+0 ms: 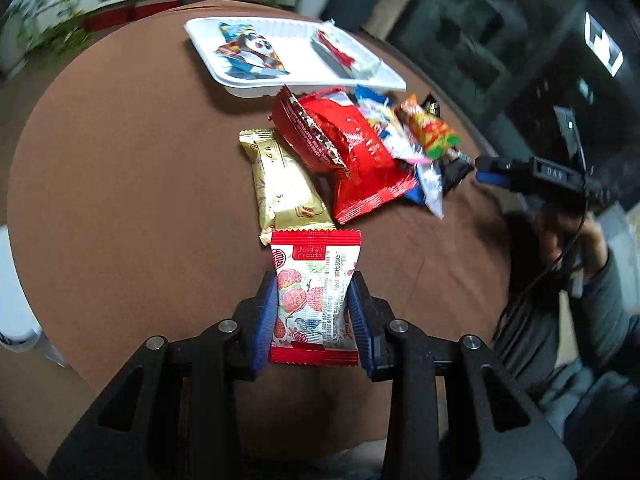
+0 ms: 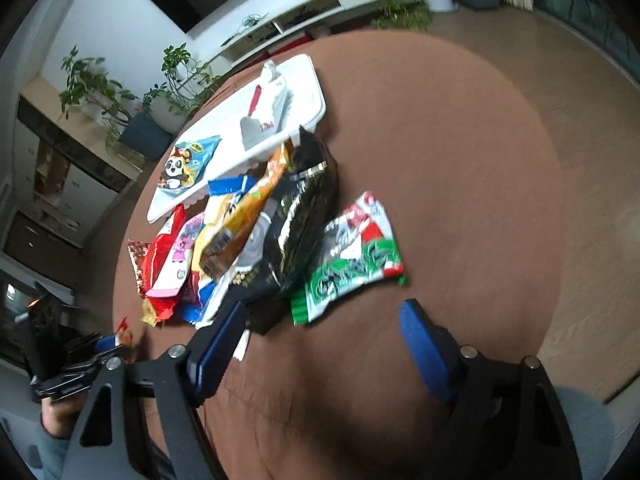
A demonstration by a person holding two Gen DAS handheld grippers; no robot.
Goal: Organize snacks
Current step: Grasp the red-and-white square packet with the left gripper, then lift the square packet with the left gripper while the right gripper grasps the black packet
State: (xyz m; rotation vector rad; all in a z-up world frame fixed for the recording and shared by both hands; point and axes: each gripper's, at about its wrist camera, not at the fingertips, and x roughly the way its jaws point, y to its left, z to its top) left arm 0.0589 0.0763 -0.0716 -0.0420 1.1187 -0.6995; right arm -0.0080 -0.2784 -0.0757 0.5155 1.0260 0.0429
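My left gripper (image 1: 314,308) is shut on a red-and-white lychee snack packet (image 1: 314,296), held above the brown round table (image 1: 132,184). Beyond it lie a gold packet (image 1: 284,184), a big red bag (image 1: 344,148) and a heap of mixed packets (image 1: 416,136). A white tray (image 1: 280,80) at the far edge holds a panda packet (image 1: 250,50) and a red-white packet (image 1: 334,50). My right gripper (image 2: 324,332) is open and empty, just short of a green-white-red packet (image 2: 352,256) and a black bag (image 2: 296,220). The tray (image 2: 312,92) lies beyond the heap.
The right gripper shows at the right in the left wrist view (image 1: 536,176), held by a hand. The left gripper shows at the lower left in the right wrist view (image 2: 80,364). Plants (image 2: 100,88) and cabinets stand beyond the table. A white object (image 1: 12,300) sits at the left edge.
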